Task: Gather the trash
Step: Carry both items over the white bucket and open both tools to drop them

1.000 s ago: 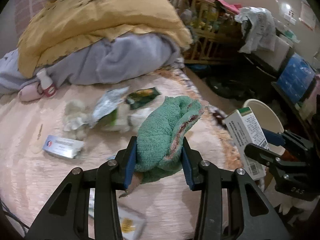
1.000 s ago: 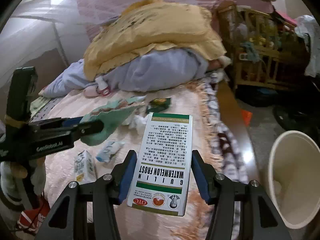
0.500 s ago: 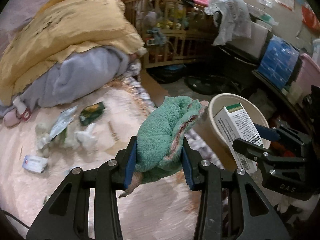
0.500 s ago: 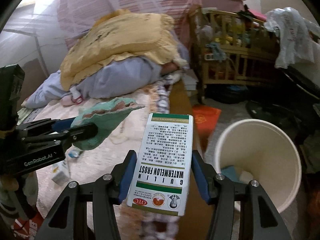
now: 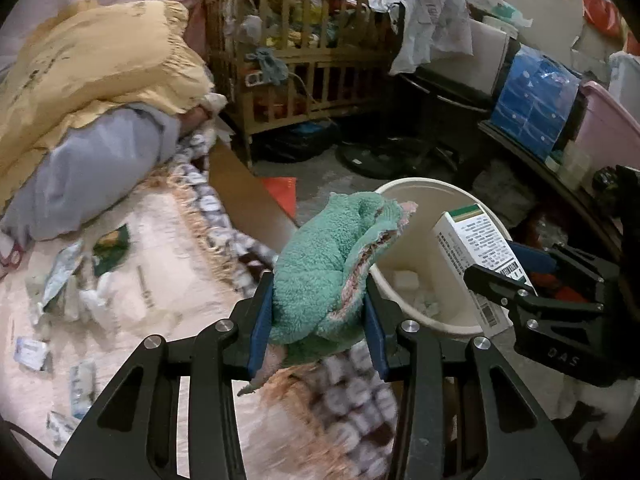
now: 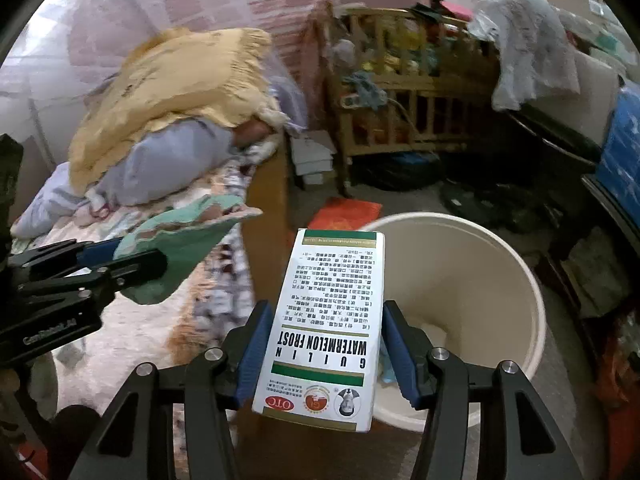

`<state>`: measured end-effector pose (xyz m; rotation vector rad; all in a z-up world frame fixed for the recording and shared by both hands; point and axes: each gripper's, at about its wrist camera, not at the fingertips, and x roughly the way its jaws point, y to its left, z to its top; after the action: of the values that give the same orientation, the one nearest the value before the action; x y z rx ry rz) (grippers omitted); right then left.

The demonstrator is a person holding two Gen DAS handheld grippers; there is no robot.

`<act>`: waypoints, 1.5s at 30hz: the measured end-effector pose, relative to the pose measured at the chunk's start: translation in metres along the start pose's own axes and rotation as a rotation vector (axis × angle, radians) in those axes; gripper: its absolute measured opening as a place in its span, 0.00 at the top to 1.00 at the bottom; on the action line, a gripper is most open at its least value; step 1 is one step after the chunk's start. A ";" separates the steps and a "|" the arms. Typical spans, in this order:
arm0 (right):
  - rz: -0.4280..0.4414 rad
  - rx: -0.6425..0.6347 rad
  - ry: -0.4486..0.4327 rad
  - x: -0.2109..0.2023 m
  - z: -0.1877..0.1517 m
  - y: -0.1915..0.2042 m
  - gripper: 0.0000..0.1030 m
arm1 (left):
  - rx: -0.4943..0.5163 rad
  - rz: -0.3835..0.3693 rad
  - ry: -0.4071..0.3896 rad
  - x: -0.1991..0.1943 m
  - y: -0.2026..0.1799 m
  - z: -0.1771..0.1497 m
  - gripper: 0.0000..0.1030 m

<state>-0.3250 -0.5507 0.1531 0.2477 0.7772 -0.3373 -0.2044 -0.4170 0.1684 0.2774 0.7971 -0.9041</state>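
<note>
Two items hover at the cream plastic bin [image 6: 516, 280]: left gripper [image 5: 318, 318] pinches a green terry cloth [image 5: 320, 276], right gripper [image 6: 326, 354] clamps a white medicine box [image 6: 328, 320]. Several wrappers [image 5: 64, 280] remain on the bed.

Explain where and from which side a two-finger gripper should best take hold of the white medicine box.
Grip the medicine box across its two narrow long sides, near one end, coming in lengthwise along it. Those flat, parallel sides suit the pads, as the right gripper shows: it holds the lower end, leaving the rest projecting toward the bin.
</note>
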 end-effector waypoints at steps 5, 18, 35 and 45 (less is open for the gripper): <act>-0.034 0.043 0.006 0.007 -0.001 -0.028 0.48 | 0.026 0.008 0.005 0.019 -0.019 0.005 0.62; -0.080 0.108 0.015 0.028 -0.009 -0.067 0.48 | 0.065 0.009 0.031 0.059 -0.047 0.013 0.62; -0.095 0.246 0.002 0.024 -0.015 -0.099 0.36 | -0.040 -0.205 0.084 0.100 -0.057 0.025 0.47; -0.063 0.217 0.013 0.028 -0.016 -0.085 0.35 | -0.025 -0.102 0.073 0.079 -0.042 0.013 0.47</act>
<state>-0.3496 -0.6287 0.1142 0.4297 0.7629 -0.4810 -0.2024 -0.4959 0.1250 0.2505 0.8958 -0.9838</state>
